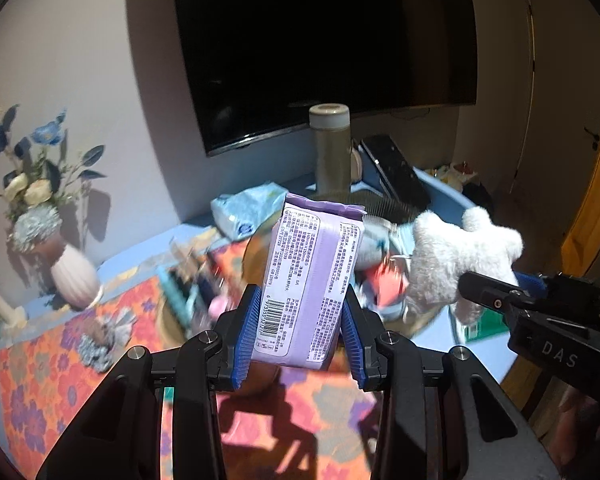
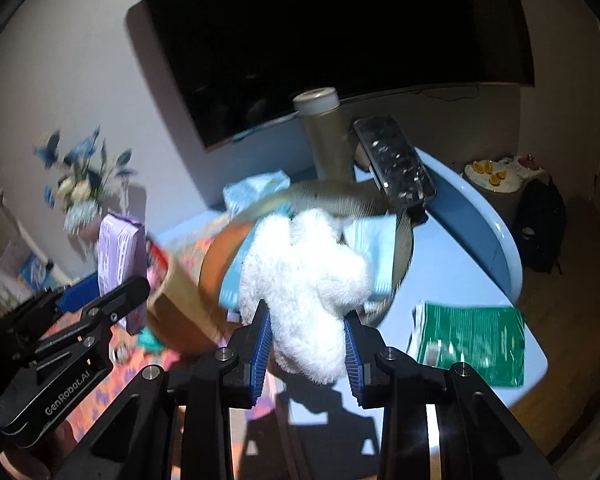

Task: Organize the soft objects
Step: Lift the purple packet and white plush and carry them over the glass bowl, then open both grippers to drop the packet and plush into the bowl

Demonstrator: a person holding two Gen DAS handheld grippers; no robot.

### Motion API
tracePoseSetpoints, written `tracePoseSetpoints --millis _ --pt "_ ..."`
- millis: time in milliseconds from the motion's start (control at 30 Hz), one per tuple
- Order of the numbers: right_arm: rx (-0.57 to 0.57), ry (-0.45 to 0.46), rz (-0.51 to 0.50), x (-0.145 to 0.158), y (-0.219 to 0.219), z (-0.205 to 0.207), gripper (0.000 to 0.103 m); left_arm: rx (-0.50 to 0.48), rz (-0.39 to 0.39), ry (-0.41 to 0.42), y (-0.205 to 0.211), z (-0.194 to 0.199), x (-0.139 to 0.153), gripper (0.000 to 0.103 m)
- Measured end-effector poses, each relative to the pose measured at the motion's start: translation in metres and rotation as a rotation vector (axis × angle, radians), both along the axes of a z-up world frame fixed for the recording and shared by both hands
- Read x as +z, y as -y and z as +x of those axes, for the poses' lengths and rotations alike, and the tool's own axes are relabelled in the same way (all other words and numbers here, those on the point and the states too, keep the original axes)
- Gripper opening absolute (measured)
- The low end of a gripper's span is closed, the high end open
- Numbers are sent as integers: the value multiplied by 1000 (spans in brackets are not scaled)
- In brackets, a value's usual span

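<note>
Left tool point(image 1: 300, 336) clamps glossy purple rectangular pack point(image 1: 308, 280) | right tool point(image 2: 306, 354) clamps fluffy white plush point(image 2: 304, 280)

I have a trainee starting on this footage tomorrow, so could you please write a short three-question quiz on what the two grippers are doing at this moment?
1. True or false: the left gripper is shut on the purple tissue pack.
2. What does the right gripper hold? A) the green packet B) the white plush toy C) the grey flask
3. Fill in: the flower vase stands on the table against the ____.

Key: 1 true. 2 B; the packet lies flat on the table to the right. 3 wall.
</note>
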State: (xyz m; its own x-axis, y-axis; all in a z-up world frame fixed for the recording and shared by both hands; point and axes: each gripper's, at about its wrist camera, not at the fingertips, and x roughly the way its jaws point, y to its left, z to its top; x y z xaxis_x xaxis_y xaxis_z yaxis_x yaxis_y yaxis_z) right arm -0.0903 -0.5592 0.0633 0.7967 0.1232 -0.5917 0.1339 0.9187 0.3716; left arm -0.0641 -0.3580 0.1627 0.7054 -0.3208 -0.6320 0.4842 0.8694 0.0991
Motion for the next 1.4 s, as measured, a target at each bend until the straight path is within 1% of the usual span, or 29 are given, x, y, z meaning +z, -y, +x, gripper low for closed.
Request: tracePoseSetpoints --millis 167,233,267,300,333,367,400,433,467,567,667,833,933,1100,1233,1267,1400 --pt "-13 16 114 5 23 44 32 0 -34 -8 22 35 7 36" --pt "-28 27 143 8 31 61 32 -9 -38 -15 31 50 4 38" --pt "-35 26 146 8 34 74 32 -15 -39 -21 34 56 1 38" --pt "-39 18 144 8 36 83 32 -23 -39 -27 37 61 -2 40" --pt "-38 4 152 5 38 97 33 -28 -38 -27 41 68 -7 50" --pt "-32 -7 164 2 40 107 39 -26 -35 -24 43 72 -10 57" --pt "-30 -19 178 -2 43 117 45 -20 -30 -21 44 76 -13 75" --pt "-39 -32 182 -6 46 125 60 -16 -34 -15 45 80 -16 79" --pt "-54 -41 180 -9 50 128 62 -18 -38 -18 45 82 -18 79" --pt "-83 -63 172 -18 60 129 62 -33 -53 -41 43 84 -20 79" --pt "-80 -57 186 -21 64 117 62 -42 -55 -41 41 78 -20 79" --pt "-70 -42 139 -13 53 88 62 -48 -61 -19 28 56 -12 79" --pt "-68 -29 115 -6 42 67 62 -29 -77 -5 10 40 -3 79" --pt "-22 -10 83 3 11 38 62 47 -103 -12 -40 22 10 79" --pt "45 -23 55 4 -27 22 62 84 -192 -95 -105 17 19 79" --pt "63 -27 49 3 -36 20 62 103 -201 -97 -119 17 20 79" --pt "152 -55 11 -4 -80 16 62 241 -211 -62 -190 16 28 79"
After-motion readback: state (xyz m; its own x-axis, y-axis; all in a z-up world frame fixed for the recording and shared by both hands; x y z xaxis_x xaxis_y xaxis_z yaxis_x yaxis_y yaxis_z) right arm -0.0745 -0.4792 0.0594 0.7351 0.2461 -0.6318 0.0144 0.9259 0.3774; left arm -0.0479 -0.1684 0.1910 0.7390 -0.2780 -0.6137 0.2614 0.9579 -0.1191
